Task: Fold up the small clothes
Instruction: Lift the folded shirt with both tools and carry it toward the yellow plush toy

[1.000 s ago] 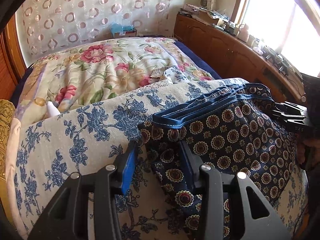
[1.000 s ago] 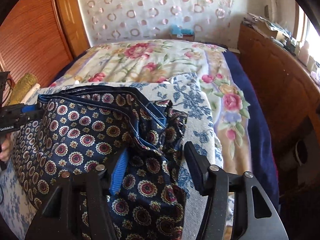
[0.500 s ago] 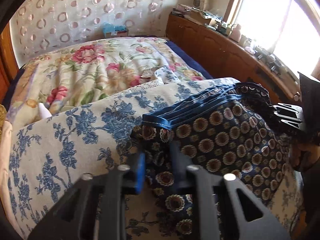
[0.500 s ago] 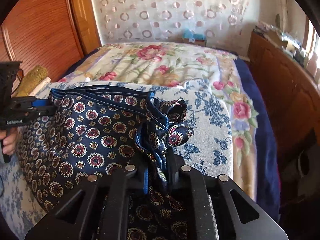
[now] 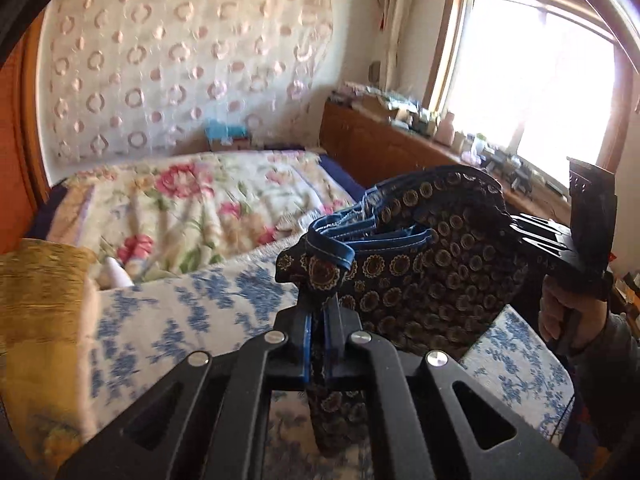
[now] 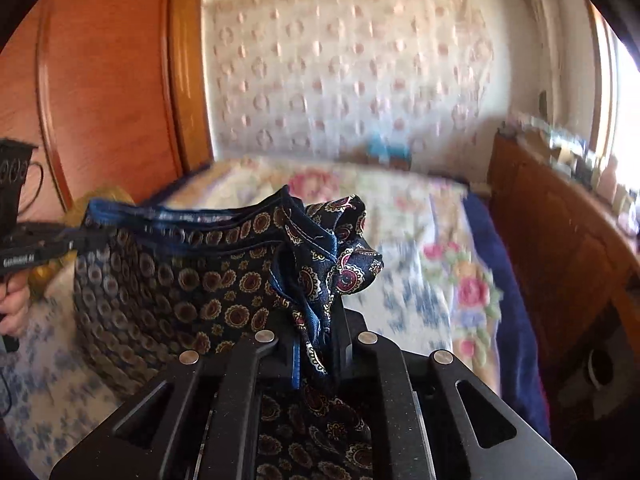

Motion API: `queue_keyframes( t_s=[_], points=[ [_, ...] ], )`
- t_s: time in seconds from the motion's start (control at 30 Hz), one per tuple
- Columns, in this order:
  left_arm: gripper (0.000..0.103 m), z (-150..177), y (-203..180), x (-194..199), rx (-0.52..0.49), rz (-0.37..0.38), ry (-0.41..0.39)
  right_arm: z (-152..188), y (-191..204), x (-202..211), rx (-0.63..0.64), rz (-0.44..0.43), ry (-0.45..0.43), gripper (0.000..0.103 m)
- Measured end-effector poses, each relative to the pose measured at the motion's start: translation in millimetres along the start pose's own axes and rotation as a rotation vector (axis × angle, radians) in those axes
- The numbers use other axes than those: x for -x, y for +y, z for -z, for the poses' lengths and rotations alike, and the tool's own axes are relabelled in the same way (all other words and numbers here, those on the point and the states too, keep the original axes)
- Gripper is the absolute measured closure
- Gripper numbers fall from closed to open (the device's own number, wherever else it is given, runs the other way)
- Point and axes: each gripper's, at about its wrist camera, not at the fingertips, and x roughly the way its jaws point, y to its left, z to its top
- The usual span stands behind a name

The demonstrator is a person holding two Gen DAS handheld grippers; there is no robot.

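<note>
The navy patterned garment [image 5: 432, 264] is hanging stretched in the air above the blue-flowered cloth [image 5: 208, 312] on the bed [image 5: 192, 200], its blue-trimmed edge uppermost. One bunched corner is sitting clamped between the fingers of the left gripper [image 5: 318, 320], and the opposite corner is pinched between the fingers of the right gripper [image 6: 318, 336]. Both pairs of fingers are clenching tightly on fabric, having just been closing around it.

The garment [image 5: 432, 264] is showing navy cloth with gold and red medallions and a blue hem. The cover [image 5: 192, 312] under it is wearing blue flowers on cream, the quilt [image 5: 192, 200] pink roses, the curtain [image 5: 180, 64] pink rings.
</note>
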Motion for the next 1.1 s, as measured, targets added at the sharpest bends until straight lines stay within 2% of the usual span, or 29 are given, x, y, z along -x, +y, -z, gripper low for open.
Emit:
queue_keyframes(
  t_s=[0.07, 0.23, 0.37, 0.5, 0.7, 0.87, 0.97, 1.03, 1.1],
  points=[
    [0.101, 1.6, 5.2, 25.4, 0.003, -0.018, -0.031, -10.8, 17.7, 9.7, 0.025, -0.007, -0.050, 0.096],
    [0.101, 9.2, 32.7, 95.6, 0.023, -0.100, -0.133, -42.3, 71.9, 12.4, 0.093, -0.090, -0.105, 0.096],
    [0.101, 24.2, 68.9, 140.0, 0.074, -0.189, -0.183, -70.5, 115.7, -0.1, 0.141, -0.162, -0.128, 0.096],
    [0.101, 52.3, 117.5, 170.5, 0.177, -0.286, -0.222, -105.5, 174.6, -29.3, 0.218, -0.247, -0.128, 0.096],
    [0.102, 90.8, 170.6, 179.6, 0.299, -0.382, -0.228, -137.5, 284.4, -100.2, 0.413, -0.304, -0.100, 0.096],
    [0.101, 123.5, 199.2, 173.8, 0.380, -0.426, -0.215, -148.1, 352.3, -154.3, 0.513, -0.339, -0.075, 0.096],
    [0.101, 139.7, 211.2, 162.7, 0.425, -0.449, -0.187, -148.7, 381.7, -181.5, 0.535, -0.356, -0.047, 0.096],
    [0.101, 151.1, 213.9, 159.5, 0.443, -0.451, -0.176, -149.6, 393.1, -197.9, 0.498, -0.387, -0.022, 0.095],
    [0.101, 160.1, 218.8, 157.0, 0.451, -0.455, -0.168, -147.6, 405.6, -213.8, 0.496, -0.387, 0.003, 0.090]
  ],
)
